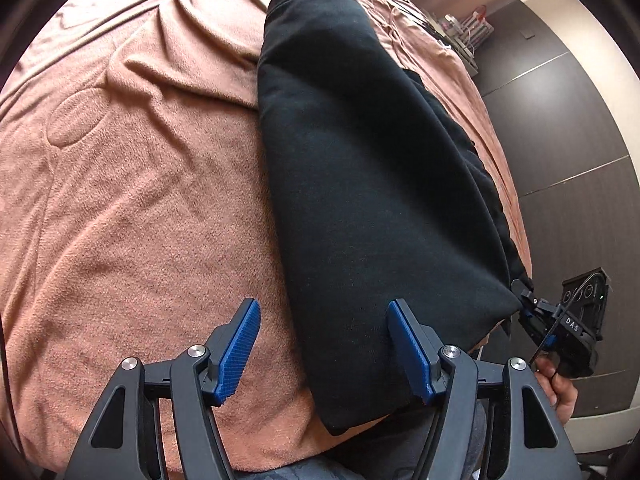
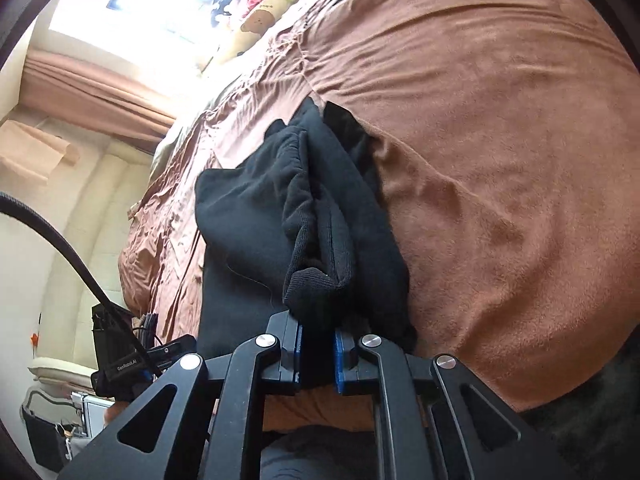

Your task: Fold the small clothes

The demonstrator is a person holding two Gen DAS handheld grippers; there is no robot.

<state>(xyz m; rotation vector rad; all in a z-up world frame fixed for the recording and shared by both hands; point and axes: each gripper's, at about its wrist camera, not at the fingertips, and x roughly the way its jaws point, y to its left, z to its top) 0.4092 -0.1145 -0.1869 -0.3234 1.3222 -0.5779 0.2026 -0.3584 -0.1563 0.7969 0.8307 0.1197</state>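
A black garment [image 1: 360, 160] lies lengthwise on a pinkish-brown blanket [image 1: 140, 200], folded into a long strip. My left gripper [image 1: 323, 308] is open just above its near end, with the garment's left edge running between the blue pads without touching them. At the near right corner, my right gripper [image 1: 530, 300] pinches the cloth, held by a hand [image 1: 560, 392]. In the right wrist view the right gripper [image 2: 317, 330] is shut on the ribbed edge of the garment [image 2: 248, 220], which bunches up in front of it. The left gripper's body [image 2: 120, 360] shows at lower left.
The blanket [image 2: 500, 160] covers a bed and is wrinkled at the far side. A printed pillow [image 2: 260, 4] lies at the head under a bright window, beside a curtain [image 2: 92, 92]. Dark wall panels [image 1: 560, 120] and a small rack [image 1: 468, 28] stand past the bed's right edge.
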